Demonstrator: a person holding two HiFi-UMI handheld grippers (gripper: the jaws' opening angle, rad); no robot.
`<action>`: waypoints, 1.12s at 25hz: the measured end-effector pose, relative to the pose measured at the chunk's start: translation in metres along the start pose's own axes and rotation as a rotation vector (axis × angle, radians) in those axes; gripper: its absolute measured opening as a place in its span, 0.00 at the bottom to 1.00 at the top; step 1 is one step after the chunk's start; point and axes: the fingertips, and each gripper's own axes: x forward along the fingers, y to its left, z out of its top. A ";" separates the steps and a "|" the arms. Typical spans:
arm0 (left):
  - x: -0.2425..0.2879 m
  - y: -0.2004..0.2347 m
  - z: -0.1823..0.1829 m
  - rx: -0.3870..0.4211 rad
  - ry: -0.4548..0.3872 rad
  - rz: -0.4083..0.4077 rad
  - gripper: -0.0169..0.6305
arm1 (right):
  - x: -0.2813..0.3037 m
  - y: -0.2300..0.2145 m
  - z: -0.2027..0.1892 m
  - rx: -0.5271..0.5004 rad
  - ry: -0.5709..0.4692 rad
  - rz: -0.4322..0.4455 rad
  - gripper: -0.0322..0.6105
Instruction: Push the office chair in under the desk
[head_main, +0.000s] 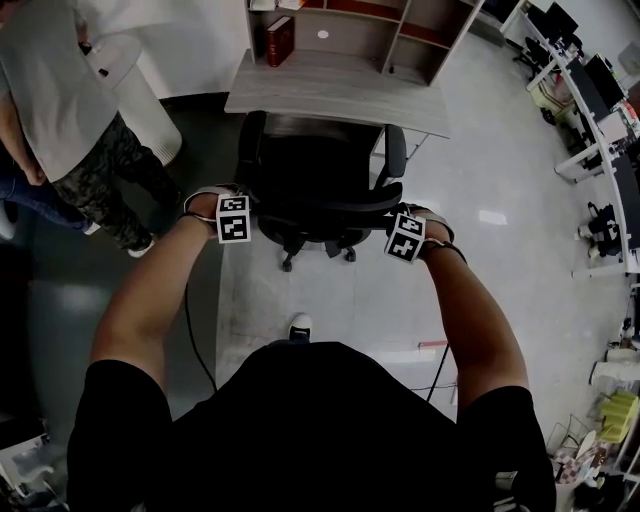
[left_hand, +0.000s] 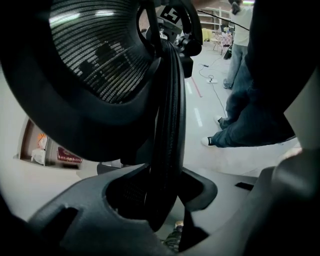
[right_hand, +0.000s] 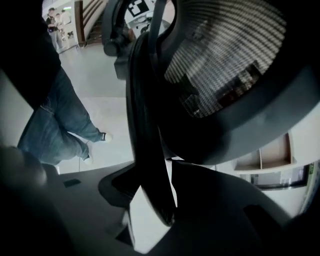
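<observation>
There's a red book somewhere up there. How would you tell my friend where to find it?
Find the grey wooden desk that the black office chair faces. A shelf unit sits on top of it; look in its lower left compartment. The book stands there, thick and dark red, while the few things near it are white.

The person is wearing a black short-sleeved shirt. The left gripper and right gripper are carrying black-and-white marker cubes.

Office chair on pale floor
</observation>
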 end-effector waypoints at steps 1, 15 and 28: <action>-0.003 -0.001 -0.001 -0.001 -0.001 -0.001 0.26 | -0.005 0.001 0.001 0.015 -0.012 0.001 0.34; -0.056 0.000 -0.011 0.055 -0.080 -0.017 0.28 | -0.086 -0.022 -0.007 0.247 -0.137 -0.142 0.23; -0.154 0.068 -0.006 -0.236 -0.346 0.231 0.15 | -0.143 -0.085 0.010 0.464 -0.310 -0.309 0.11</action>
